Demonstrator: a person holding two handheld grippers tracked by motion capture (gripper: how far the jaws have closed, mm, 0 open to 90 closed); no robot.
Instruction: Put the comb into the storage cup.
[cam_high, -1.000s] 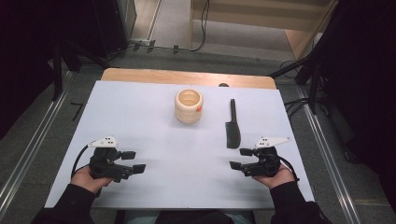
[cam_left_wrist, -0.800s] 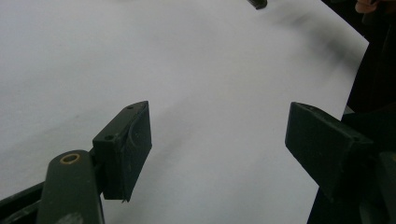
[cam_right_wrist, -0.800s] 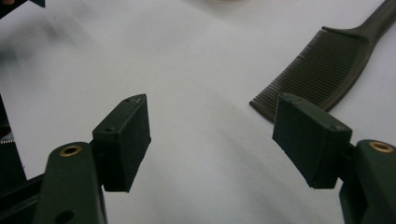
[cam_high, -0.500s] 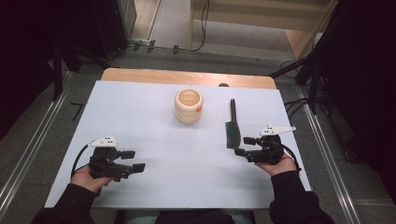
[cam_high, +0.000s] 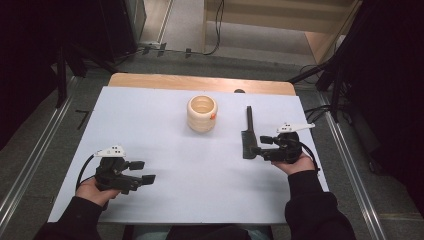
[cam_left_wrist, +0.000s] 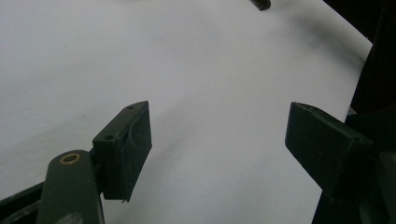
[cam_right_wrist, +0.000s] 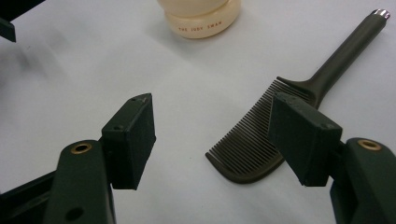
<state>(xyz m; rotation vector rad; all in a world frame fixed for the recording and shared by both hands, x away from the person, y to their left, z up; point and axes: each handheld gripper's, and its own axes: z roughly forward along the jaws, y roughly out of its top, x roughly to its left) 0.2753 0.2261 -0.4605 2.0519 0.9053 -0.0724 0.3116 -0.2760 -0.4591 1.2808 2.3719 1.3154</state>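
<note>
from above, the dark long-handled plastic comb (cam_high: 247, 136) lies on the white table (cam_high: 165, 125), right of the cream ribbed round holder (cam_high: 202, 114) — the right gripper (cam_high: 258, 145) just beside its toothed end, the left gripper (cam_high: 144, 172) well apart. left gripper view: fingers (cam_left_wrist: 126, 147) spread over bare table. right gripper view: fingers (cam_right_wrist: 133, 135) released, one overlapping the comb (cam_right_wrist: 252, 140).
</note>
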